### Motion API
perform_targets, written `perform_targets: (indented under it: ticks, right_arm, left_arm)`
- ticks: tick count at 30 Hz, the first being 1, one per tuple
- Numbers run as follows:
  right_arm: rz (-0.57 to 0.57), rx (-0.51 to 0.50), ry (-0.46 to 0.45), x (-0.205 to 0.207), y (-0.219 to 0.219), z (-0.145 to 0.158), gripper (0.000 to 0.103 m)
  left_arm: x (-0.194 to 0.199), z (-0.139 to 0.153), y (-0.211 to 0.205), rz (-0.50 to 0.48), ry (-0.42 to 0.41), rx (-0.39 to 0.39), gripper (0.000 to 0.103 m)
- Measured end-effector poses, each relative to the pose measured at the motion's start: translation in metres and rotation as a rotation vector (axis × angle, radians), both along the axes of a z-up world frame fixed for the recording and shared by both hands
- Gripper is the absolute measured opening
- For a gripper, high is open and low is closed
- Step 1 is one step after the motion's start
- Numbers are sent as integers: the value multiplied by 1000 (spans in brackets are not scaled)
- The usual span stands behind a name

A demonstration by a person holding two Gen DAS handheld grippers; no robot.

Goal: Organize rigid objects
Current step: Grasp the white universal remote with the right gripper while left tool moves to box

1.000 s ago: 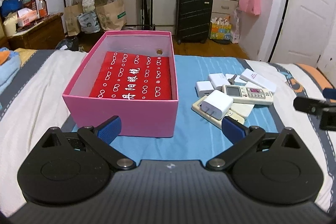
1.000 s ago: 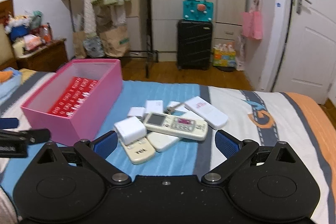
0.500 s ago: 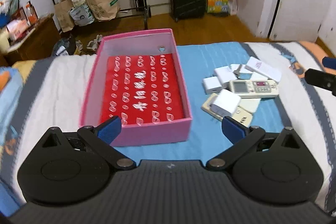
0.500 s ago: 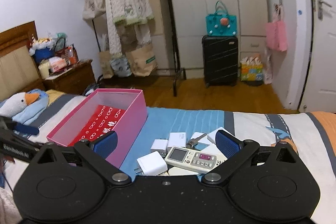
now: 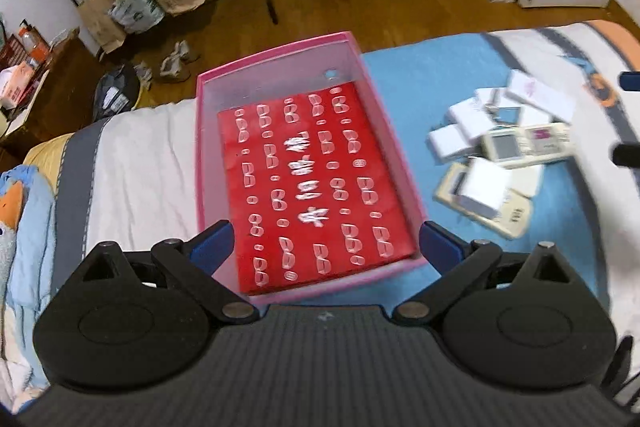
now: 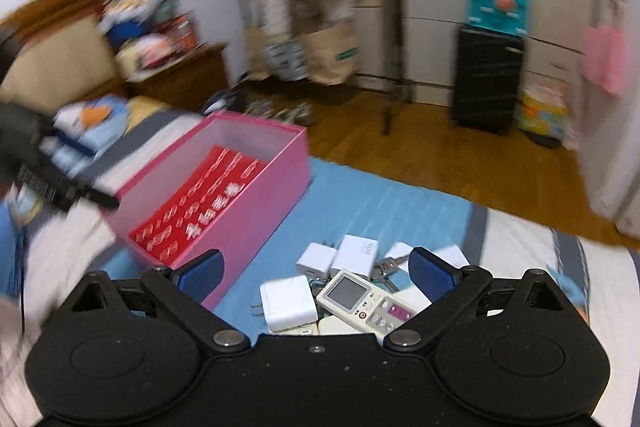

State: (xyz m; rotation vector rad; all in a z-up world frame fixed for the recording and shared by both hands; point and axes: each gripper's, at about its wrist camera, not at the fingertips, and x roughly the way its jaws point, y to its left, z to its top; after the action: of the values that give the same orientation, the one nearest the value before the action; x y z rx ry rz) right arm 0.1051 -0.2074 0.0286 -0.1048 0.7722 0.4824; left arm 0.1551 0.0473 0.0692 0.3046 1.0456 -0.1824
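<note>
Bed (image 5: 144, 163) bears pink box (image 5: 280, 59), long axis pointing away; both fingers wide.

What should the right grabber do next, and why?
Probably lower the open right gripper onto the white charger at the near edge of the pile. Both grippers are empty, and the pink box holds only a red packet.

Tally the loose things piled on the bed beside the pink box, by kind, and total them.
Remotes: 3
White charger blocks: 4 (one partly hidden)
Flat white bar: 1
Key bunch: 1
Total: 9
</note>
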Motion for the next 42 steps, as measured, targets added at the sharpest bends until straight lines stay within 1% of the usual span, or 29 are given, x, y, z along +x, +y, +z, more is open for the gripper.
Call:
perform_targets:
  ticks: [1, 3, 4, 6, 9, 11, 13, 15, 16, 17, 18, 20, 21, 22, 23, 24, 25, 26, 27, 28, 29, 30, 32, 35, 36, 38, 40, 41, 42]
  right_arm:
    - [40, -33, 12, 7, 1, -7, 100]
    - [63, -83, 34, 21, 3, -24, 100]
    - [64, -90, 60, 30, 2, -35, 99]
    - [77, -88, 107, 45, 0, -52, 91]
    - [129, -116, 138, 62, -2, -72, 90]
    - [174, -152, 166, 72, 0, -82, 90]
    - [217, -175, 210, 80, 2, -91, 90]
    - [273, -209, 258, 86, 8, -100, 89]
    - [306, -234, 272, 87, 12, -103, 89]
    - [346, -271, 280, 88, 18, -107, 87]
    - [373, -303, 282, 89, 22, -110, 83]
    - [399, -354, 284, 93, 27, -116, 76]
    - [396, -361, 293, 96, 28, -118, 74]
    - [391, -357, 301, 100, 28, -120, 73]
    - [380, -353, 306, 102, 27, -122, 68]
    - [371, -345, 312, 105, 27, -125, 68]
    - [362, -332, 314, 106, 27, -124, 67]
    - [349, -315, 312, 106, 27, -124, 67]
    - [330, -299, 313, 106, 27, -124, 67]
    - [301, -277, 314, 106, 28, -123, 67]
    - [274, -259, 316, 105, 29, -122, 67]
    - [248, -242, 319, 104, 29, -122, 67]
    - [204, -232, 315, 103, 32, -124, 67]
    - [181, -281, 302, 98, 38, -127, 68]
    - [175, -296, 311, 98, 39, -129, 69]
    - [172, -317, 319, 97, 38, -132, 75]
    - [169, -309, 325, 98, 37, -131, 73]
    - [165, -303, 330, 100, 38, -129, 68]
    - [157, -293, 335, 100, 38, -127, 66]
  left_arm:
    - [8, -4, 4, 9, 1, 8, 100]
    - [23, -11, 15, 12, 4, -7, 100]
    - [32, -15, 21, 18, 14, -29, 100]
    - [49, -26, 33, 42, 31, -40, 100]
    - [70, -42, 46, 35, 34, -43, 100]
    - [84, -54, 54, 54, 36, -42, 100]
    - [98, -69, 65, 83, 54, -57, 100]
    - [107, -80, 77, 107, 81, -108, 93]
    - [109, -84, 82, 112, 66, -107, 93]
    - [110, -86, 84, 107, 40, -89, 88]
    - [112, -88, 86, 107, 41, -82, 84]
    - [117, -94, 97, 135, 67, -112, 73]
    - [120, -97, 102, 156, 73, -118, 70]
    - [121, -99, 106, 178, 72, -100, 68]
    - [122, -101, 111, 202, 61, -82, 68]
    - [123, -104, 116, 225, 52, -78, 68]
    - [123, -107, 119, 236, 54, -82, 63]
    - [124, -111, 121, 242, 64, -86, 48]
    - [124, -116, 124, 251, 74, -87, 40]
    - [125, -119, 125, 255, 82, -88, 23]
    - [126, -122, 127, 255, 84, -95, 13]
    - [126, -124, 129, 256, 79, -111, 11]
    - [125, -127, 130, 258, 58, -132, 4]
    - [125, -132, 129, 253, 34, -126, 4]
    - [125, -133, 128, 254, 29, -128, 4]
    - [126, -135, 132, 278, 35, -159, 5]
    - [128, -138, 133, 279, 42, -166, 5]
    - [127, -140, 133, 278, 42, -163, 5]
    - [126, -140, 133, 281, 37, -168, 5]
